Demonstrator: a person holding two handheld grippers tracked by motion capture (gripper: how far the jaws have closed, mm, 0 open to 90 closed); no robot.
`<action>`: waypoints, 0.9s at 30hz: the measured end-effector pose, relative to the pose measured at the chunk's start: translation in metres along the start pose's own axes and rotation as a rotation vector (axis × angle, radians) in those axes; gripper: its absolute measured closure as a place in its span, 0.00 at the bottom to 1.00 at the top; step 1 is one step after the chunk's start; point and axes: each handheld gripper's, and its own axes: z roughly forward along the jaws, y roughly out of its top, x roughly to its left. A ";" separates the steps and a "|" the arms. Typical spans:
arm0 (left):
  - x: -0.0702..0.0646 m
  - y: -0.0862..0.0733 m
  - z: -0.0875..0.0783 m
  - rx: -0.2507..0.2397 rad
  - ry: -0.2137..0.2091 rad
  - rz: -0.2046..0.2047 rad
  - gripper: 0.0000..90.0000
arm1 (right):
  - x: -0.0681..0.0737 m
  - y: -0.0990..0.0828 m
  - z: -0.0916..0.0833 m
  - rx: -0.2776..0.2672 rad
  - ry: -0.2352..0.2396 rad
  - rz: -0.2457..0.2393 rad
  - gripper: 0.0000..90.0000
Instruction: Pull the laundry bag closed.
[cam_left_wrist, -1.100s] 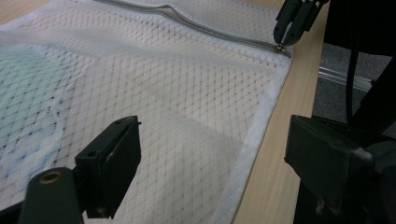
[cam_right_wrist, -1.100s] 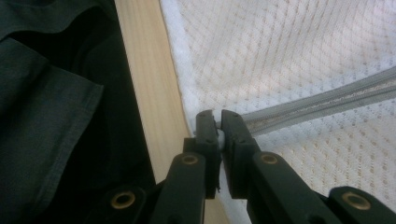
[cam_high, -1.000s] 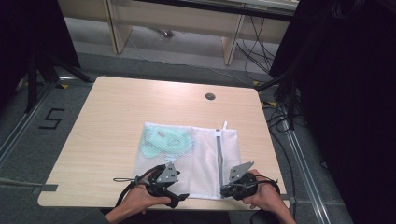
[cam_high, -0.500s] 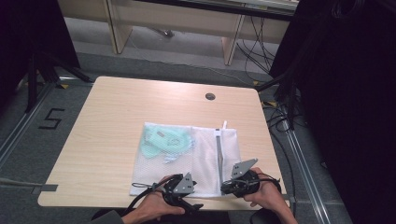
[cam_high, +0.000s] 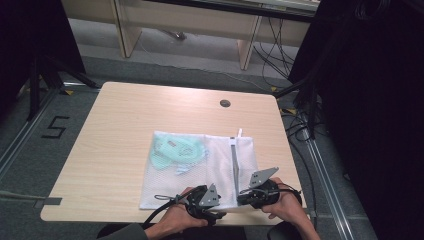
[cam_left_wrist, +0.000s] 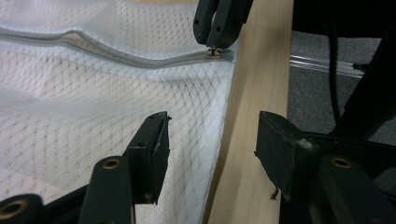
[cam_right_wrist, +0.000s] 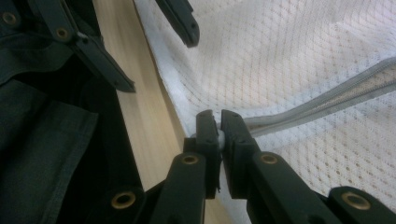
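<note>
right tongs (cam_right_wrist: 219, 128) pinch mesh bag's (cam_right_wrist: 299, 56) zipper pull (cam_right_wrist: 222, 138)

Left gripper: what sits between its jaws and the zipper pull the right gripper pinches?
Bare white mesh of the laundry bag along its near hem, as the left gripper view shows; the left gripper has been closing, astride that hem.

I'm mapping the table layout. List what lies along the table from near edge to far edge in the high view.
Left gripper at the near edge → white mesh laundry bag → mint-green garment inside the bag → white tab at the bag's far end → round dark grommet in the table.
</note>
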 end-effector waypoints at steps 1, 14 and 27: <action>-0.001 0.001 0.001 0.005 0.002 0.009 0.51 | 0.000 0.001 0.000 -0.003 0.000 0.001 0.96; -0.003 0.013 0.018 0.025 0.005 0.064 0.67 | 0.000 0.001 -0.001 -0.001 0.004 0.027 0.96; -0.001 0.017 0.029 0.022 -0.026 0.057 0.83 | 0.000 0.001 -0.001 -0.006 0.004 0.028 0.96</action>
